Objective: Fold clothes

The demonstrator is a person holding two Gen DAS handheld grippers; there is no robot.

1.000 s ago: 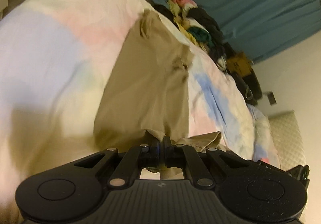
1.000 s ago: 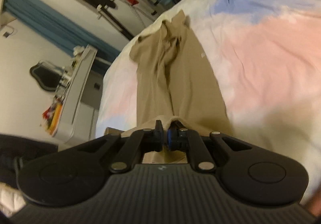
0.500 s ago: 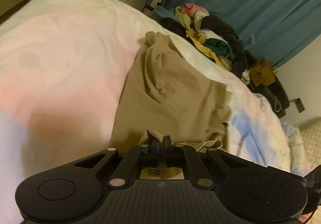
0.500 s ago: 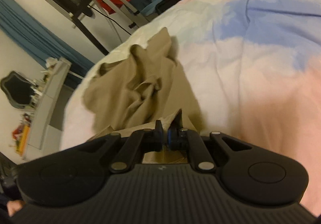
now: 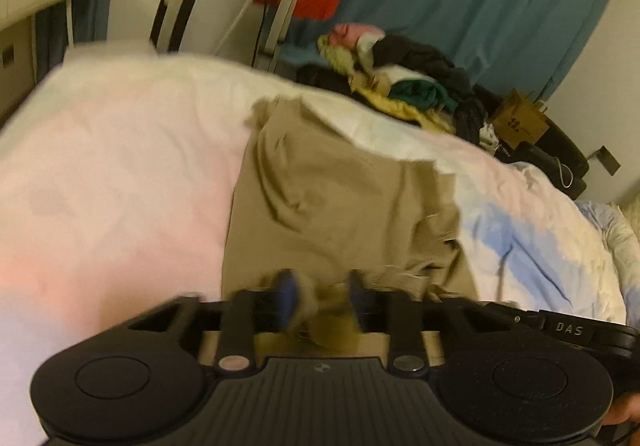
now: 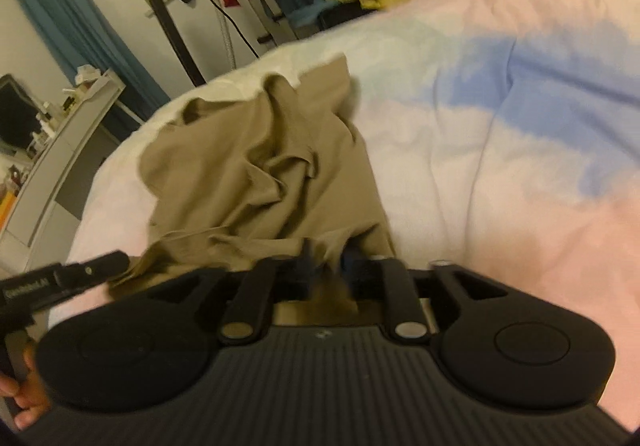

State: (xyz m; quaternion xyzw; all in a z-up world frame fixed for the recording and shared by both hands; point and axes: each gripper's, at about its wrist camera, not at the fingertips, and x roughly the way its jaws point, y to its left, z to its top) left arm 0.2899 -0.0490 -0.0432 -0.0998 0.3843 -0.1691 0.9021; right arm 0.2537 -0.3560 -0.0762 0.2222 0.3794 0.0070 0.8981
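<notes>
— Where is the tan garment (image 5: 336, 214)?
— Rumpled on the pastel bed cover (image 5: 112, 174), mid-frame in both wrist views.
— The left gripper (image 5: 320, 298)?
— Lower centre, jaws opening, the garment's near edge between its fingers, no longer pinched.
— The right gripper (image 6: 328, 266)?
— Likewise opening, cloth between its fingers. A clothes pile (image 5: 404, 82) sits upper right.

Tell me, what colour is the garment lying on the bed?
Khaki tan, plain; the garment shows best in the right wrist view.
</notes>
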